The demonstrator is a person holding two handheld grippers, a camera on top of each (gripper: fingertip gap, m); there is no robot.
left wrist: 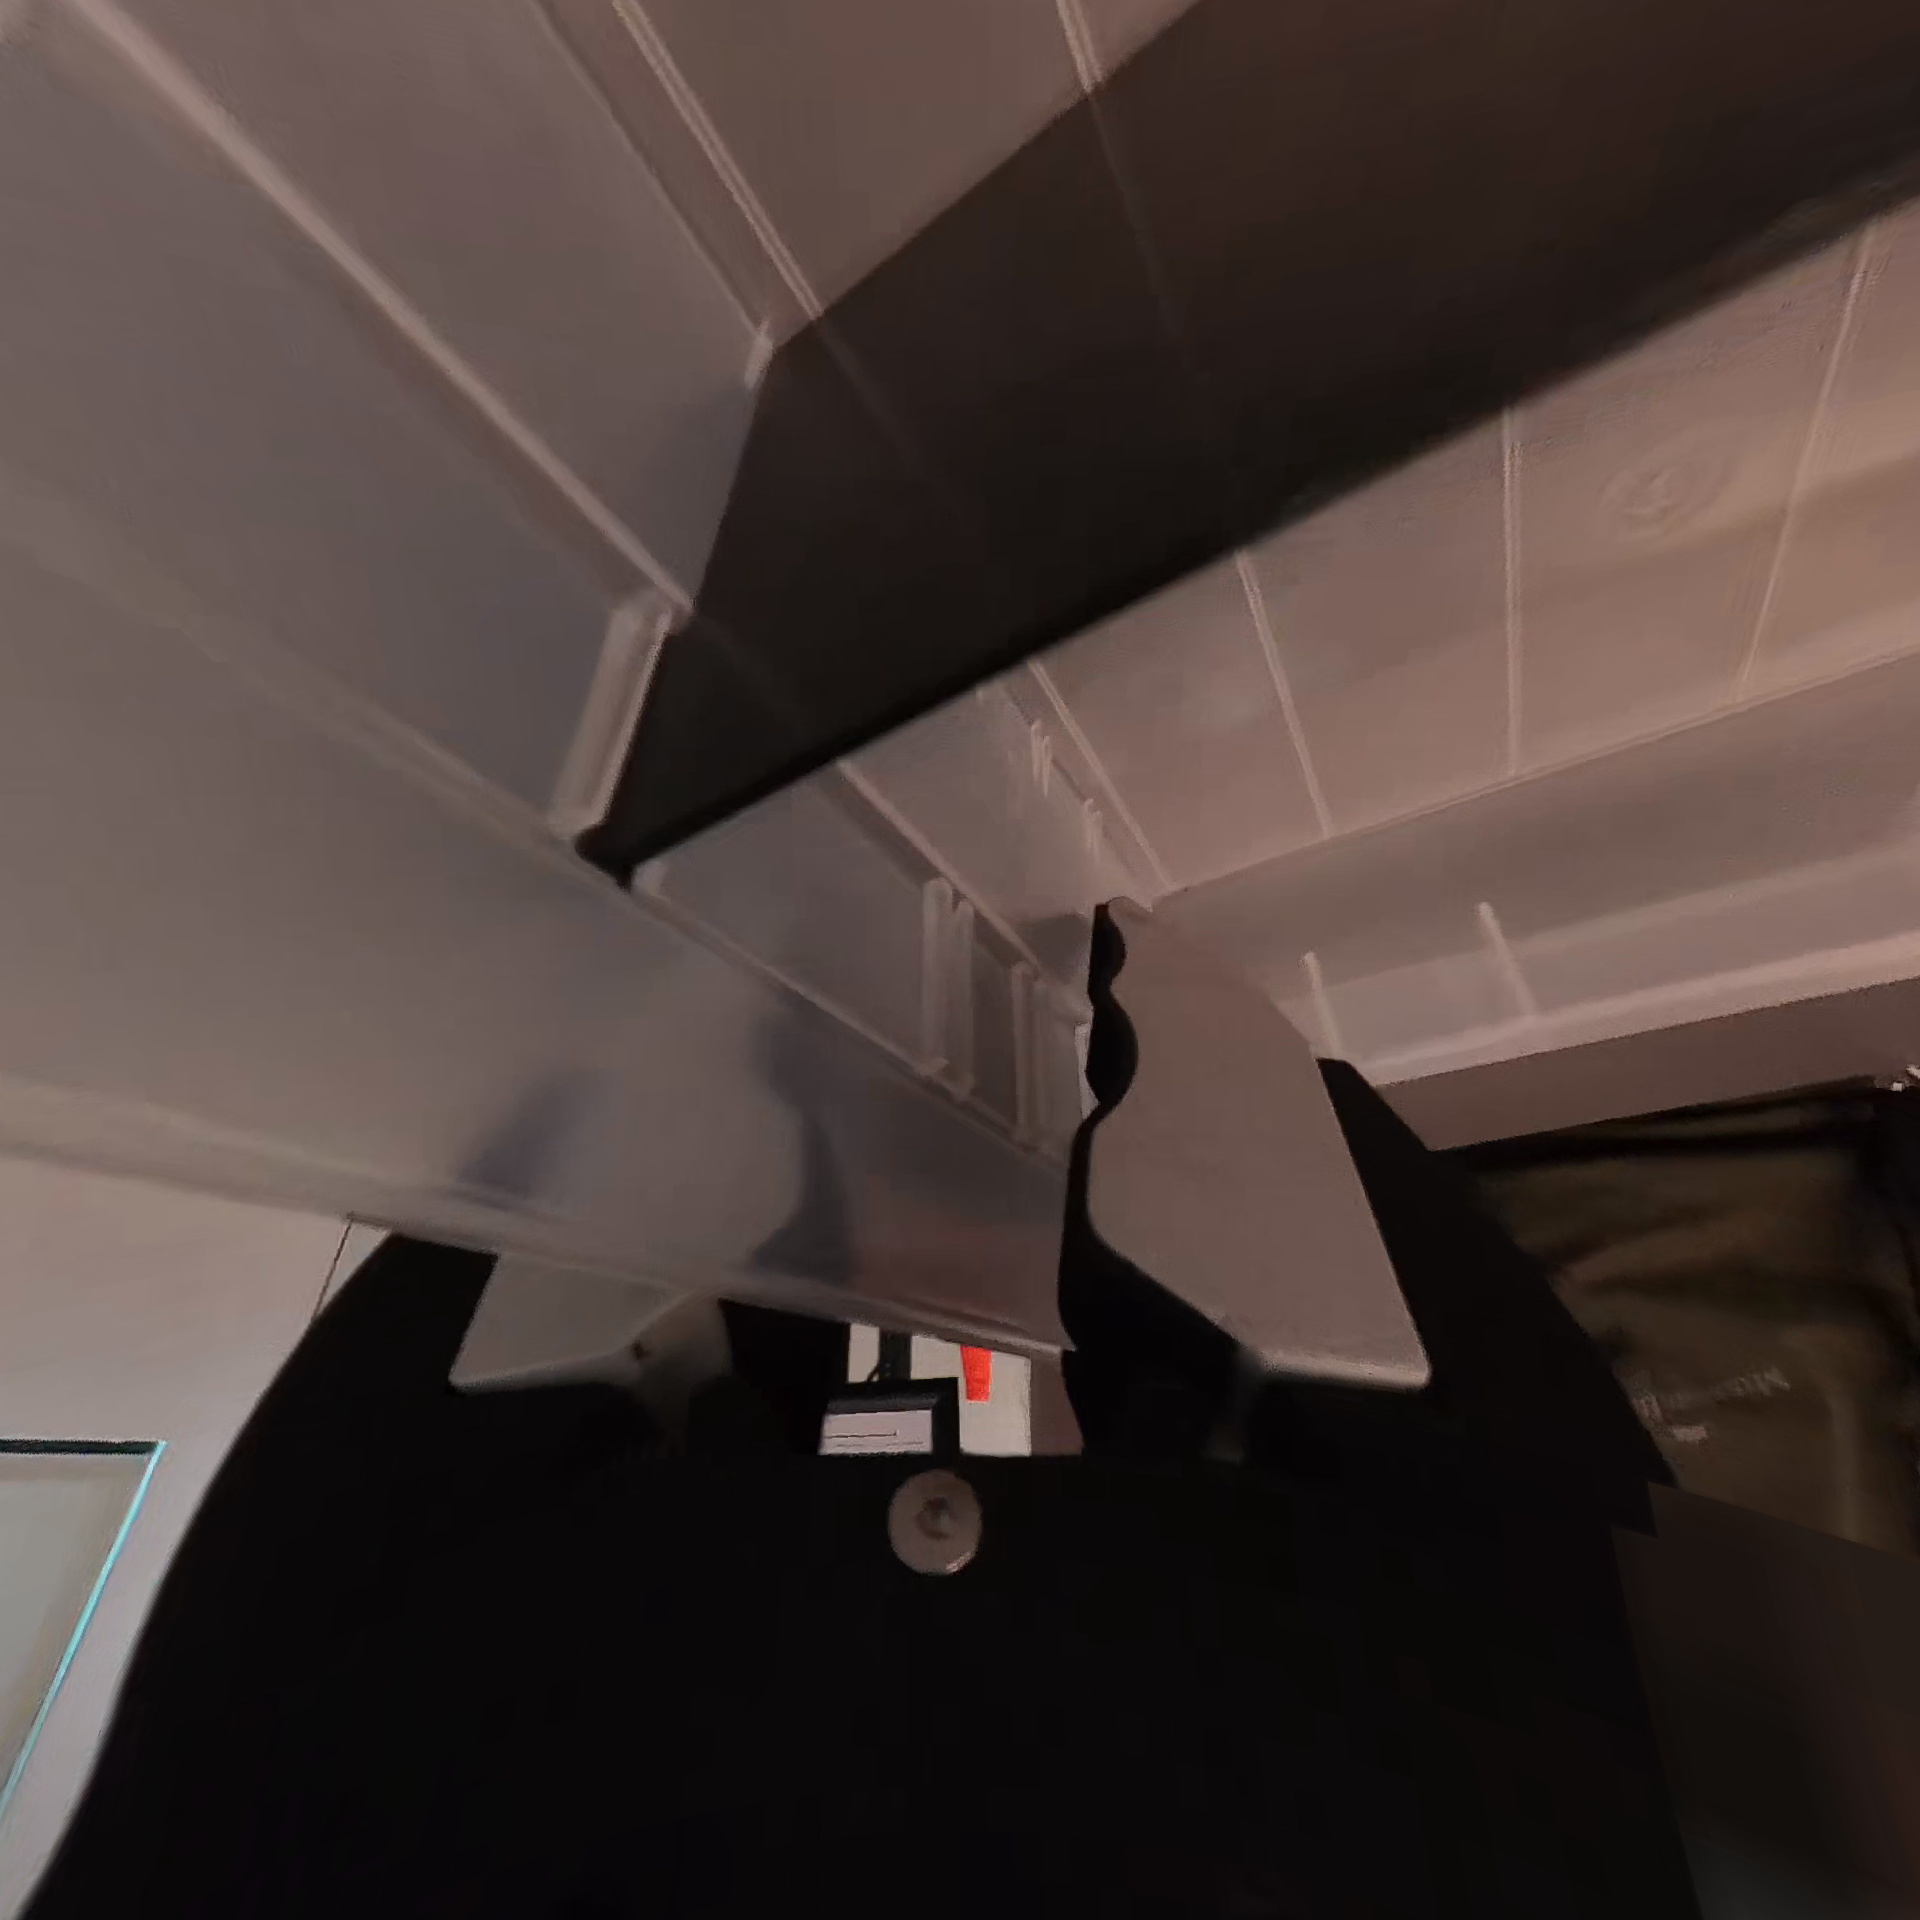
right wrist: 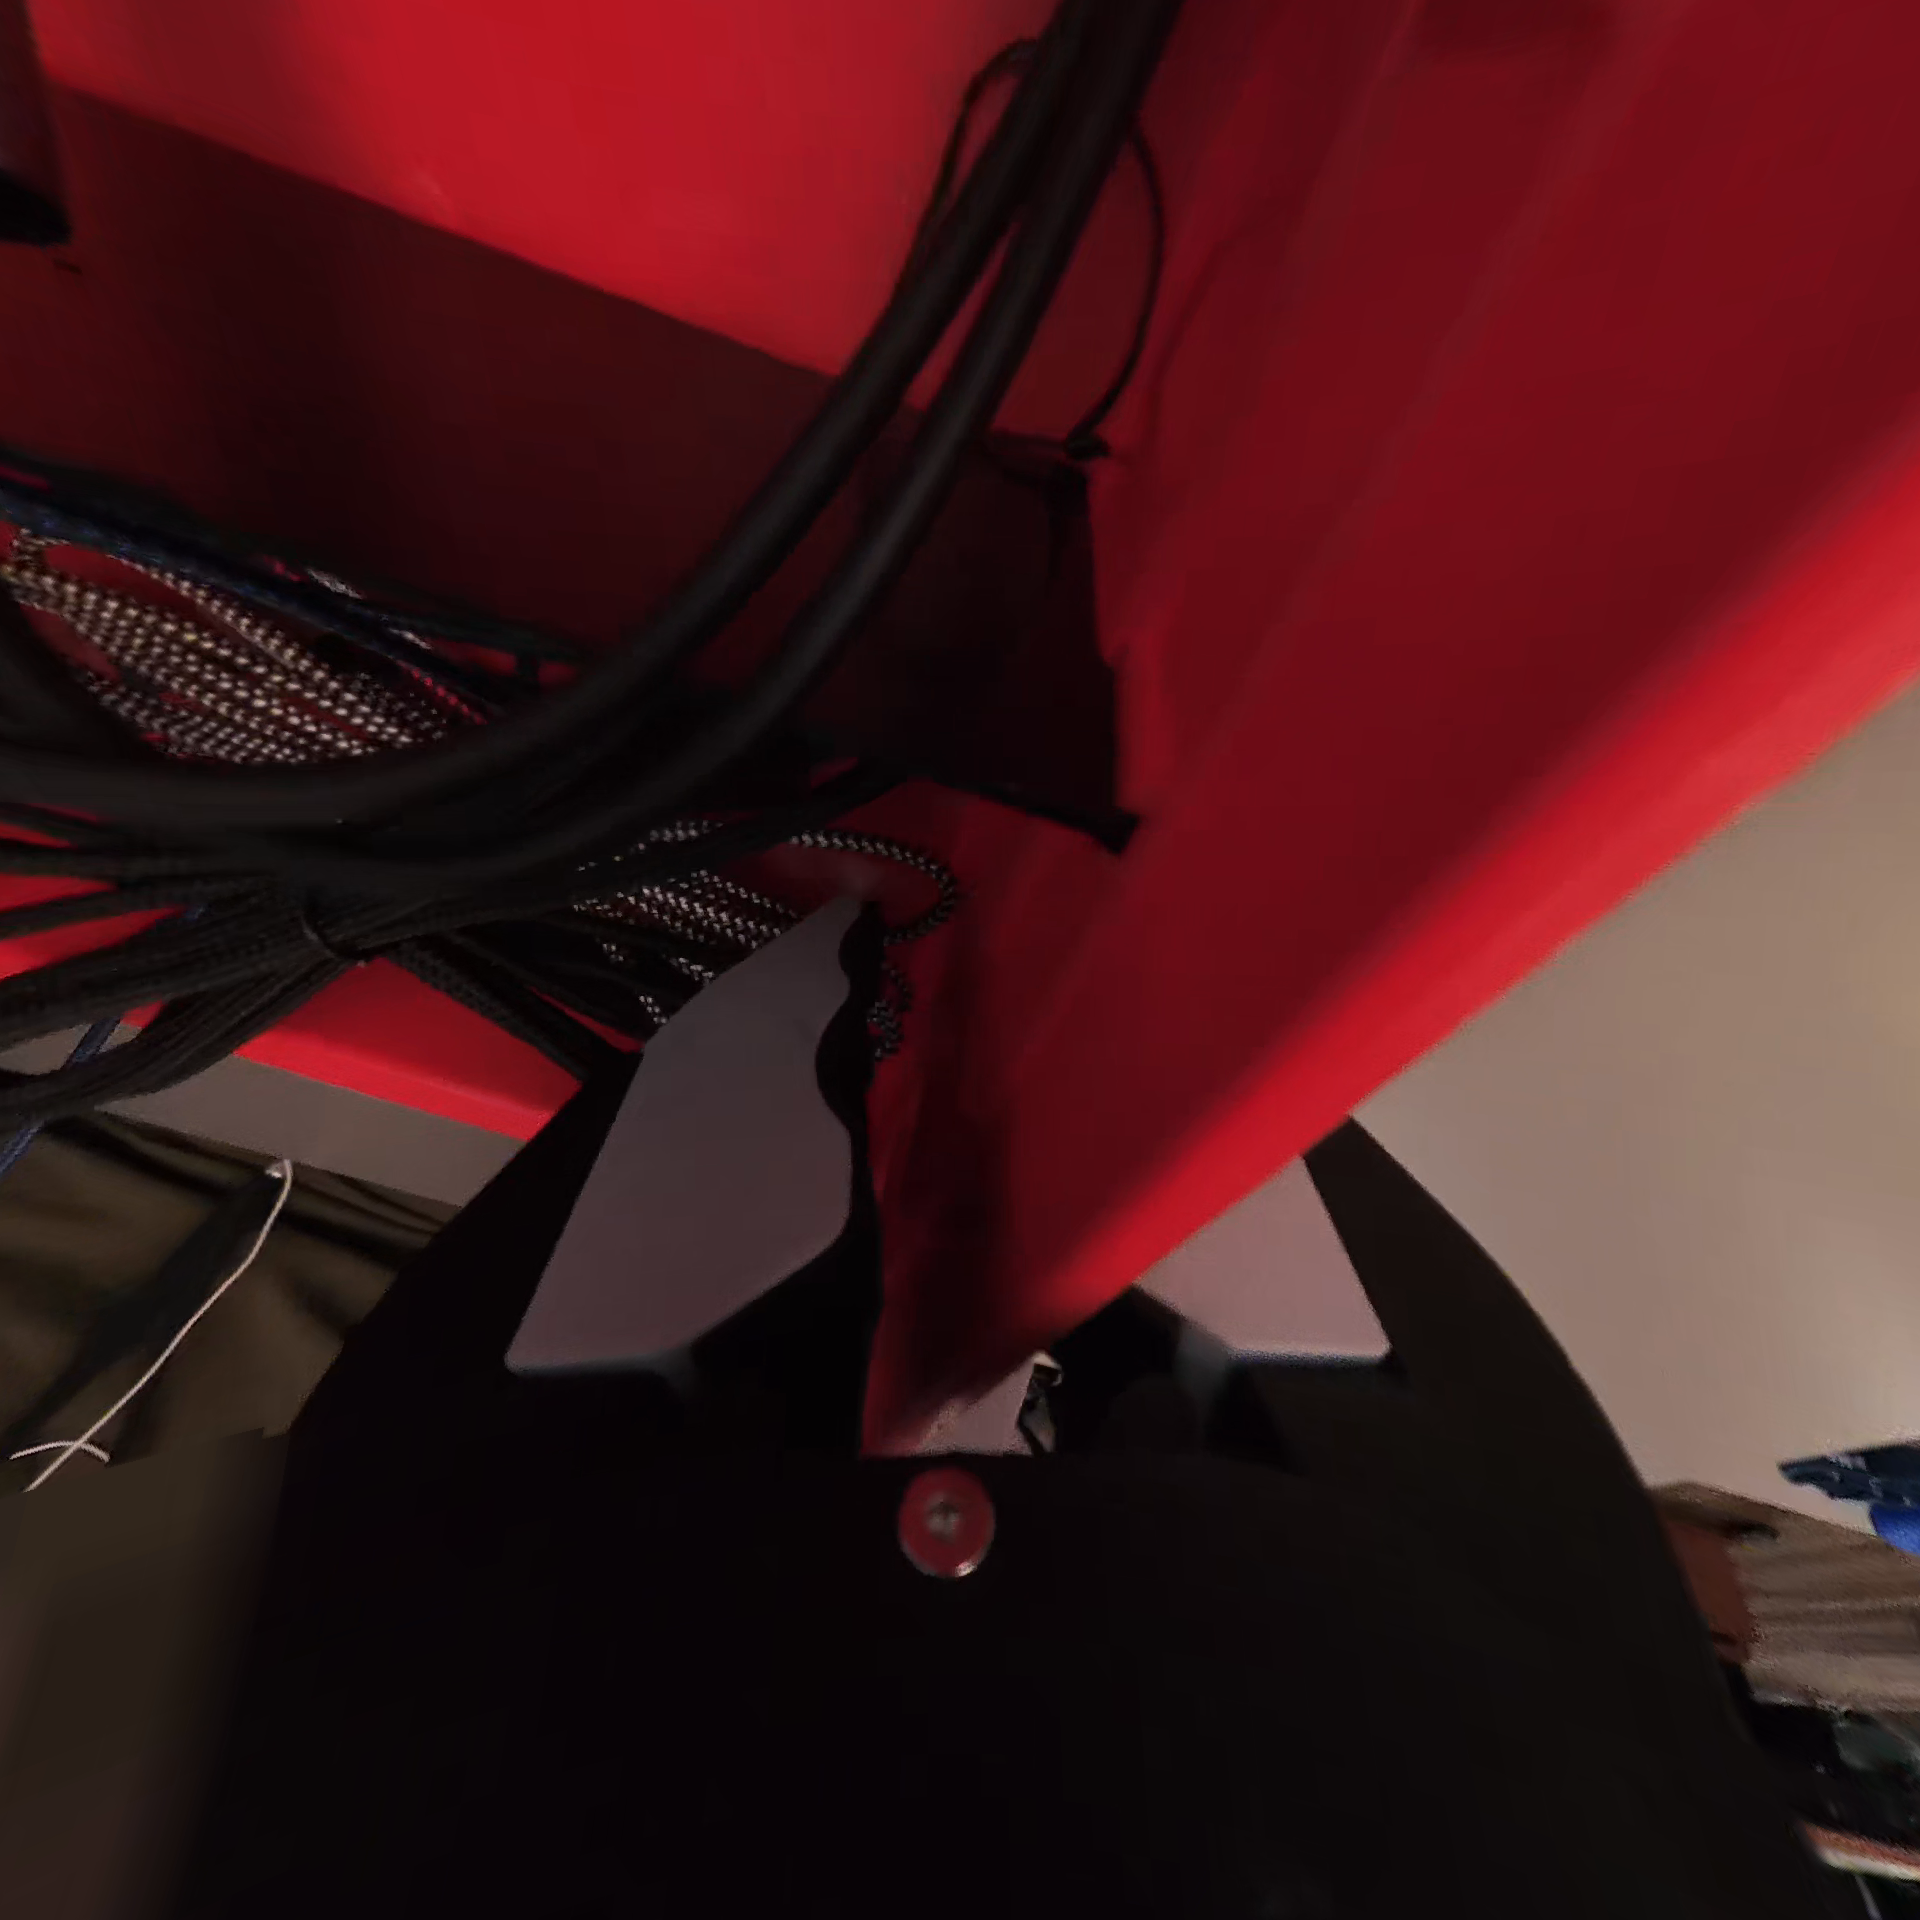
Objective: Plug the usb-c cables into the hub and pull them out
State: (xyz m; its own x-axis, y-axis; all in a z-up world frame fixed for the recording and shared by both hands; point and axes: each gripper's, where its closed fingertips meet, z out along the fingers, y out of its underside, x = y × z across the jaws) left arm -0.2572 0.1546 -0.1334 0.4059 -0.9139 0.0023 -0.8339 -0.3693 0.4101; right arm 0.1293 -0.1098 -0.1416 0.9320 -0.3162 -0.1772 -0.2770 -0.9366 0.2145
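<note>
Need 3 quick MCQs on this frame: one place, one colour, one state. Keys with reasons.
1. Where do the cables lie?
A. Inside the red bin
B. Hung on a wall hook
C. Coiled on a floor

2. What colour is the bin at the left gripper?
A. Blue
B. Clear, frosted
C. Yellow

3. How do the right gripper fingers stand?
A. Clamped on a plug
B. Away from everything
C. One on each side of the red bin's wall

Key:
1 A: black and braided cables run across the red bin's inside in the right wrist view.
2 B: the clear bin lets one finger show through its wall.
3 C: one finger is inside the wall, while the other is mostly hidden behind it.
</note>
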